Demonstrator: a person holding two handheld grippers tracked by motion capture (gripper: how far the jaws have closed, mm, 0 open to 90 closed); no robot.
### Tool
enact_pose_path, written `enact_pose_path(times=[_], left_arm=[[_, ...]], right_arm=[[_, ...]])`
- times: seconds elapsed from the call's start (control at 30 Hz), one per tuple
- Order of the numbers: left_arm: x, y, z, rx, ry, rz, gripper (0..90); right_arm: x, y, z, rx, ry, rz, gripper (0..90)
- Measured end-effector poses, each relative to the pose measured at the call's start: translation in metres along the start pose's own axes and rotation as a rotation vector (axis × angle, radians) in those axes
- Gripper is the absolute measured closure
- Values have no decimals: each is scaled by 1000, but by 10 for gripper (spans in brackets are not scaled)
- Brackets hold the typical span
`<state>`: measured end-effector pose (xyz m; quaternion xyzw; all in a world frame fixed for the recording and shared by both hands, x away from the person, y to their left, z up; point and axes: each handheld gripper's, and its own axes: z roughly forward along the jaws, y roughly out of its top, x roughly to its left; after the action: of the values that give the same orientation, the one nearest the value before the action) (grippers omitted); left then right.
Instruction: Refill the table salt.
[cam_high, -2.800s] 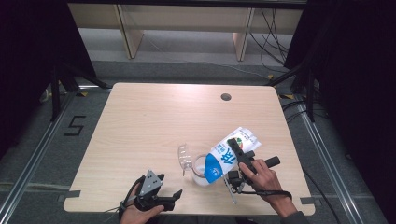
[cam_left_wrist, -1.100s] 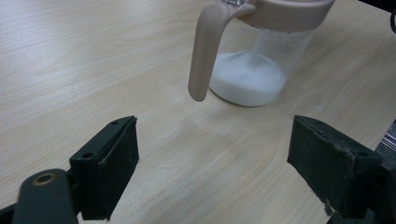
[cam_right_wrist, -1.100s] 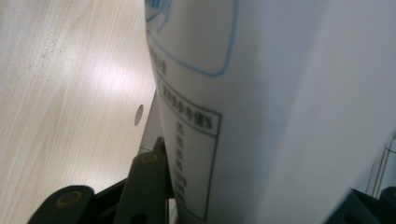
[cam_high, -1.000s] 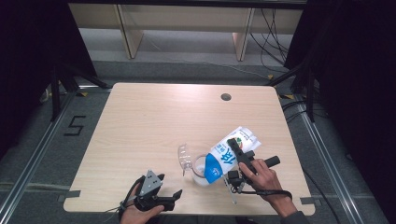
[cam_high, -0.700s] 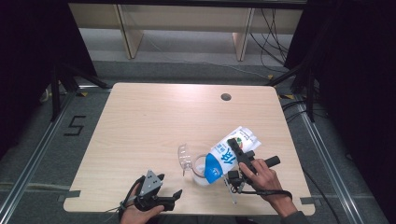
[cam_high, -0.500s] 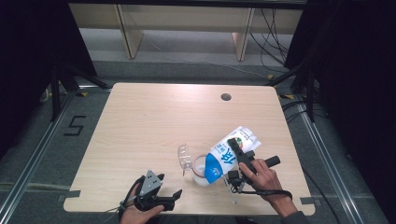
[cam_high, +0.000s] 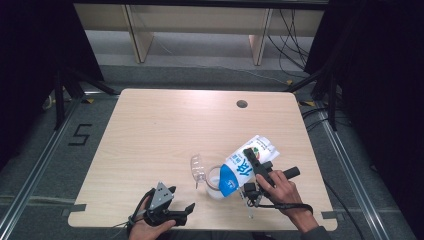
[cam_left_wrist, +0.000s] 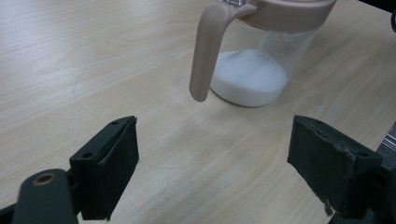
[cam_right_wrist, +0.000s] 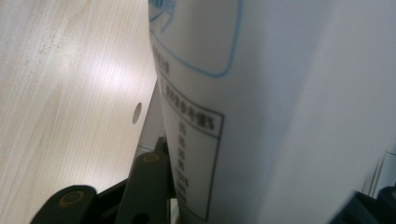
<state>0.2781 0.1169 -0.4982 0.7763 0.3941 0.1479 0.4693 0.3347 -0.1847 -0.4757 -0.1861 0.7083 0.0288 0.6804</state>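
Near the table's front right, the right gripper (cam_high: 250, 162) clamps the tilted, squashy bag (cam_high: 242, 165) mid-body over the jug (cam_left_wrist: 261, 56); left gripper (cam_left_wrist: 212, 172) gapes empty.

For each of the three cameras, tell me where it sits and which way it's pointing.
High view: above the person's side, looking forward and down on the table; both hands show.
Left gripper view: on the left gripper, looking across the table at the jug; its open jaws show.
Right gripper view: on the right gripper, close against the carton.
Shared: the high view shows the jug and carton too.
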Motion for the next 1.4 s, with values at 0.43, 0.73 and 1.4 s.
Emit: enact_pose_path(times=[0.43, 0.73, 1.4], left_arm=[[0, 0, 0, 1, 0, 4, 156], [0, 0, 0, -4, -1, 16, 156], [-1, 0, 0, -5, 0, -5, 156]], right_arm=[[-1, 0, 1, -13, -11, -34, 649], [-1, 0, 1, -8, -15, -56, 654], [0, 0, 1, -9, -7, -47, 668]])
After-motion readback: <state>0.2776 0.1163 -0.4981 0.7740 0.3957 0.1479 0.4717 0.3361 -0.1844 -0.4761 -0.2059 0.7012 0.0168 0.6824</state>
